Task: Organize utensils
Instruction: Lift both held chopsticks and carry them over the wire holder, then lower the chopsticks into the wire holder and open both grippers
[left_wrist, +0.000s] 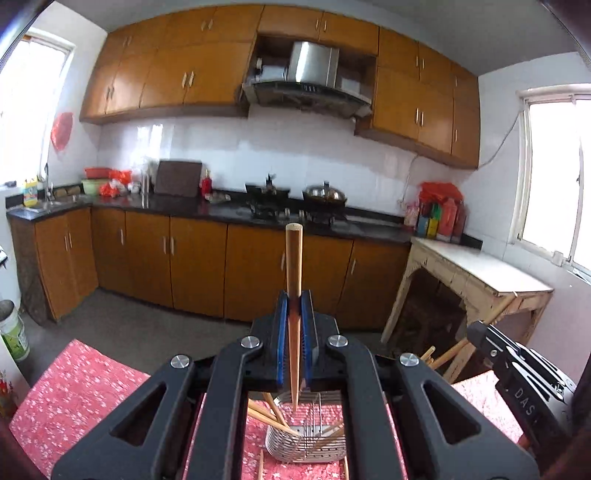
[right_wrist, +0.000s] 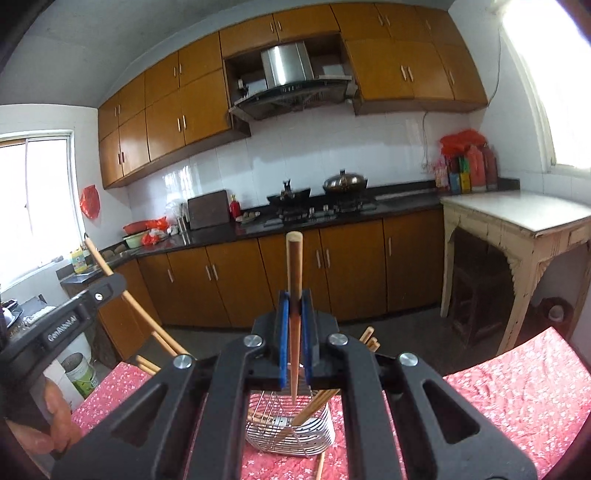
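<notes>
My left gripper (left_wrist: 294, 301) is shut on a wooden chopstick (left_wrist: 294, 266), held upright with its thin tip just above a metal wire utensil basket (left_wrist: 303, 441) that holds several chopsticks. My right gripper (right_wrist: 294, 301) is shut on another wooden chopstick (right_wrist: 294, 266), thin tip pointing down over the same basket (right_wrist: 291, 434). The right gripper body shows at the right edge of the left wrist view (left_wrist: 517, 373); the left gripper body with its chopstick shows at the left of the right wrist view (right_wrist: 74, 314).
The basket stands on a table with a red flowered cloth (left_wrist: 81, 391). Loose chopsticks (left_wrist: 260, 465) lie on the cloth beside the basket. Beyond are kitchen cabinets (left_wrist: 199, 266), a stove with a pot (left_wrist: 325, 195), and an old white side table (right_wrist: 517, 221).
</notes>
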